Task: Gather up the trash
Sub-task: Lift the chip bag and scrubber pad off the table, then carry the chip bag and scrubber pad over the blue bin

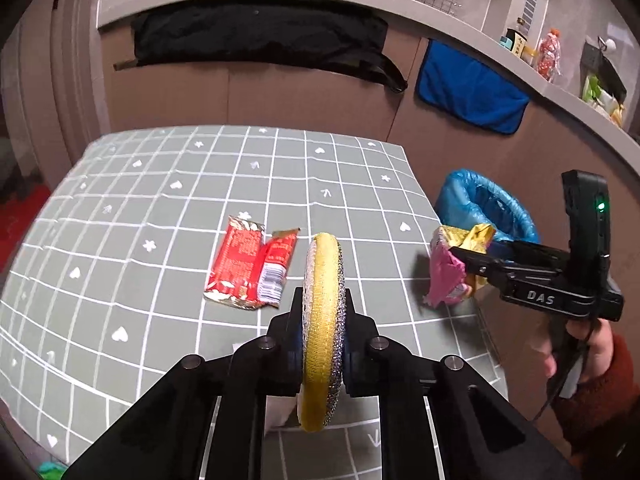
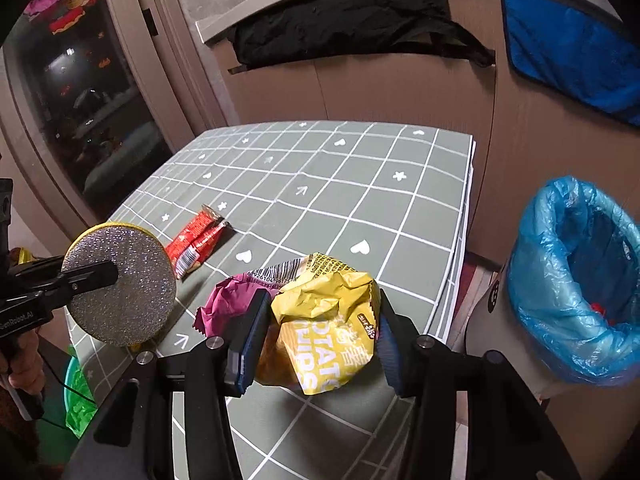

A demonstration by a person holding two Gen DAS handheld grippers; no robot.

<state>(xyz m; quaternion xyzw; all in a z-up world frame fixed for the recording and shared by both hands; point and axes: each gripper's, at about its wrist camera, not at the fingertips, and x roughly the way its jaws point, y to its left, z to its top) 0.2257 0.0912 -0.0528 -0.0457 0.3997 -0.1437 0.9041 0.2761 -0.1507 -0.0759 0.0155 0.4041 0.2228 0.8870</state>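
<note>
Left gripper (image 1: 322, 304) was clamped on an upright round scouring pad (image 1: 323, 332); right gripper (image 2: 316, 320) gripped a crumpled chip bag (image 2: 320, 320) above the gridded table (image 2: 360, 184). Beyond lay a red wrapper (image 1: 250, 266); beside the table stood a blue-lined bin (image 2: 576, 280).

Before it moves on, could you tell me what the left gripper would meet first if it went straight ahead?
Probably the tablecloth just right of the red wrapper; the left gripper holds a round sponge, and depth is unclear.

Wrapper (image 1: 252, 266) on table (image 1: 120, 208), bin (image 1: 486, 210) right.
</note>
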